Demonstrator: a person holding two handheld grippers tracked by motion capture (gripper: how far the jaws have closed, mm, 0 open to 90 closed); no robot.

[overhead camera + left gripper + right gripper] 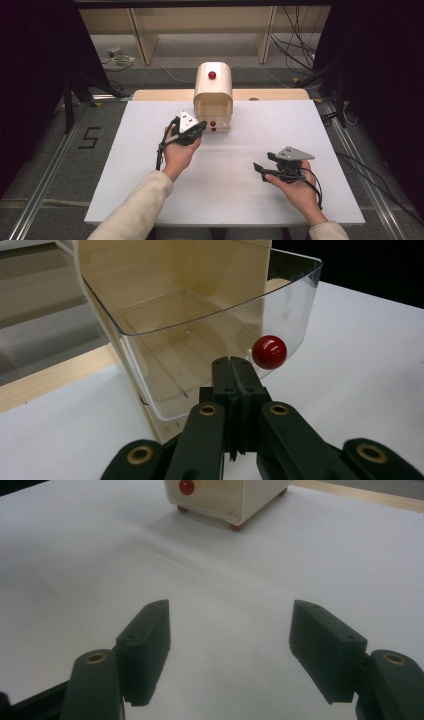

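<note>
White table (150, 200) carries one piece of kit: a cream bread-bin-like box (213, 85) at the far middle edge, domed lid with a red knob on top (212, 75), front closed by a clear curved door (210, 340). Door bears its own red knob (269, 352); small red feet below the box (235, 527). Left gripper (196, 129) sits hard up against the box's front left; in the left gripper view (234, 371) its jaws are pressed flat together with nothing between them, tips just short of and left of the door knob, not on it. Right gripper (261, 167) rests well apart at the near right of the table, aimed toward the box; jaws spread wide over bare tabletop (227, 645), pinching nothing. Judged step: working the clear door by its knob. To do it well, the left jaws would have to part first, shift right, straddle the ball and close behind its widest part; a push with shut tips would likely skid off the round surface. The box is light-looking, so the right gripper bracing the body may be wise. View notes: the left gripper view gives the bin's empty interior through the plastic and the tip-to-knob gap; the high view hides that behind the hand but gives both hands' spacing; the right gripper view gives the box's low front and feet.
</note>
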